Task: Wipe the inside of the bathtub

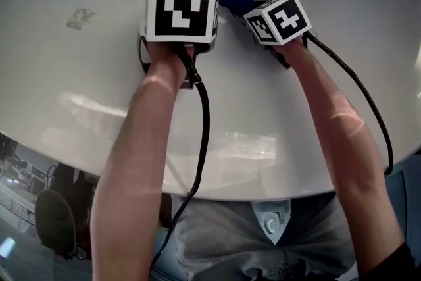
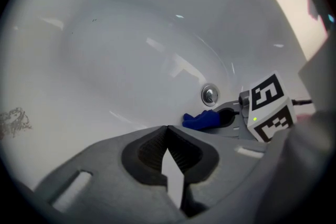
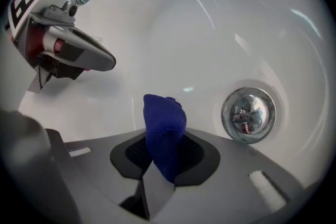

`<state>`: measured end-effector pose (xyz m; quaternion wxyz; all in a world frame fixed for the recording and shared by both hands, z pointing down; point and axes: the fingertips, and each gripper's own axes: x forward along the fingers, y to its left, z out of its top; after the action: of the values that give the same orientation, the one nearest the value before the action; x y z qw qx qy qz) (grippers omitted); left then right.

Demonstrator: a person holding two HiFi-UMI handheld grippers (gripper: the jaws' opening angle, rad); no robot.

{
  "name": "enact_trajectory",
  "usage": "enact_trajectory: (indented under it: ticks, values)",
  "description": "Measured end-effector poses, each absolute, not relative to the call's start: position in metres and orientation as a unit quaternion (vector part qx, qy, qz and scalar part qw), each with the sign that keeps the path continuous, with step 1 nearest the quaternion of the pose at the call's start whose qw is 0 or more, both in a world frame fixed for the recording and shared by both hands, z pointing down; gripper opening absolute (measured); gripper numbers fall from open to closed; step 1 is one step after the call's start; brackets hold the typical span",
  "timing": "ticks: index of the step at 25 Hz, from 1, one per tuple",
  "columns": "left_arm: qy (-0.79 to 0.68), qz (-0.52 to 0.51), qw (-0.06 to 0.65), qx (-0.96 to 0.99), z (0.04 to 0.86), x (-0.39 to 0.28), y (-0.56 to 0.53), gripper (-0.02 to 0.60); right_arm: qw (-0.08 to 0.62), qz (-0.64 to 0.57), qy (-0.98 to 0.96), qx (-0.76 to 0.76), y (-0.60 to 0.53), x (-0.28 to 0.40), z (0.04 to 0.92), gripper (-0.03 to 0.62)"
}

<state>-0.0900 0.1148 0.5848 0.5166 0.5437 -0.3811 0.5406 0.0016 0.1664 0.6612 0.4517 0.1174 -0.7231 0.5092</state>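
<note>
Blue cloth (image 3: 164, 128) is pinched between the right tongs (image 3: 164, 152), its free end sticking out just beside the chrome drain (image 3: 248, 115) in the white bathtub (image 1: 79, 76). Left tongs (image 2: 167, 131) are clenched on nothing, near the cloth's left.

From the head view, the left gripper (image 1: 182, 10) and right gripper (image 1: 279, 18) showed us only their top sides, with the jaws hidden beneath. Only a corner of the blue cloth (image 1: 235, 2) peeked out between them. The bathtub (image 1: 99, 108) ran off the left, right and far edges. A grey smudge (image 1: 80, 18) at far left was too blurred to name.
</note>
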Motion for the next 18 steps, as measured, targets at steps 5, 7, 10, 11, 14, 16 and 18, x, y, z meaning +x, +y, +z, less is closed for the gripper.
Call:
enact_trajectory:
  ticks: [5,7,10,11,14,16,18]
  values:
    - [-0.388,0.541,0.502,0.552,0.577,-0.094,0.112,0.002,0.452,0.510,-0.726,0.089,0.186,-0.011,0.656,0.091]
    - [-0.386,0.539,0.506,0.551,0.574,-0.096,0.117,0.002,0.457,0.504,-0.730,0.070,0.200,-0.018,0.653,0.091]
    - [-0.387,0.538,0.510,0.548,0.567,-0.099,0.122,0.002,0.464,0.496,-0.732,0.046,0.210,-0.023,0.645,0.091]
    - [-0.391,0.541,0.504,0.547,0.565,-0.103,0.122,0.002,0.465,0.497,-0.732,0.037,0.215,-0.026,0.641,0.091]
    - [-0.391,0.538,0.507,0.548,0.557,-0.105,0.128,0.002,0.465,0.495,-0.734,0.021,0.226,-0.036,0.630,0.091]
    - [-0.394,0.535,0.508,0.549,0.551,-0.106,0.129,0.002,0.460,0.498,-0.735,0.025,0.227,-0.041,0.624,0.086]
    - [-0.397,0.533,0.504,0.551,0.543,-0.105,0.130,0.002,0.454,0.505,-0.734,0.028,0.230,-0.043,0.615,0.086]
